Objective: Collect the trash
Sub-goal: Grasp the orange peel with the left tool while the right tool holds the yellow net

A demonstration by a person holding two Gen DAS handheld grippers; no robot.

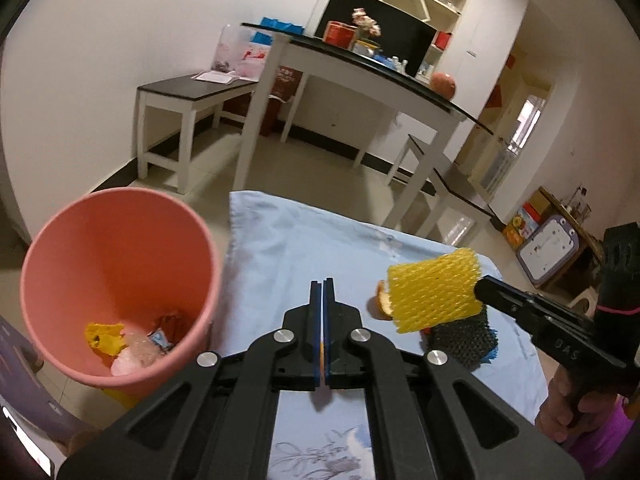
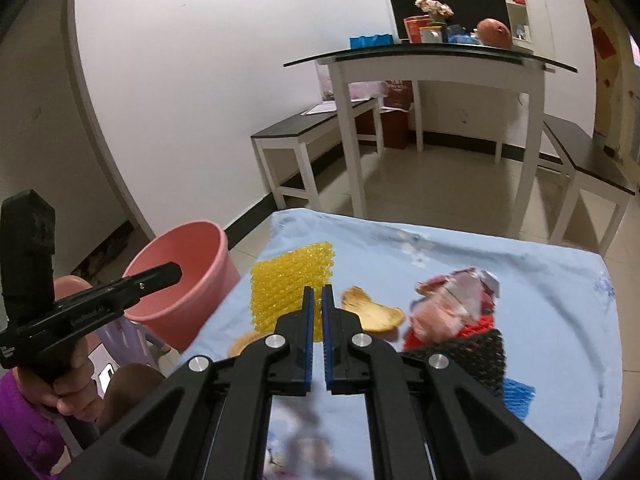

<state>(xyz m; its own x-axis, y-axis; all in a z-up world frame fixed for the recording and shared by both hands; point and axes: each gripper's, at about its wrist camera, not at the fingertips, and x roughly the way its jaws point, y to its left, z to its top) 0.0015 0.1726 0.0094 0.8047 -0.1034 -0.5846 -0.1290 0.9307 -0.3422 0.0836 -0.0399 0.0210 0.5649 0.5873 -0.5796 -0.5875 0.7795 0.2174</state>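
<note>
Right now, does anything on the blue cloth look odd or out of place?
Only the litter itself: a yellow foam net, orange peel, a crumpled red wrapper and a black foam net lie loose on the blue cloth, not in the pink bin. Nothing looks spilled or broken.

White walls [image 2: 180, 80], tiled floor [image 2: 440, 184], glass-topped table [image 2: 432, 62], benches [image 1: 192, 94].
</note>
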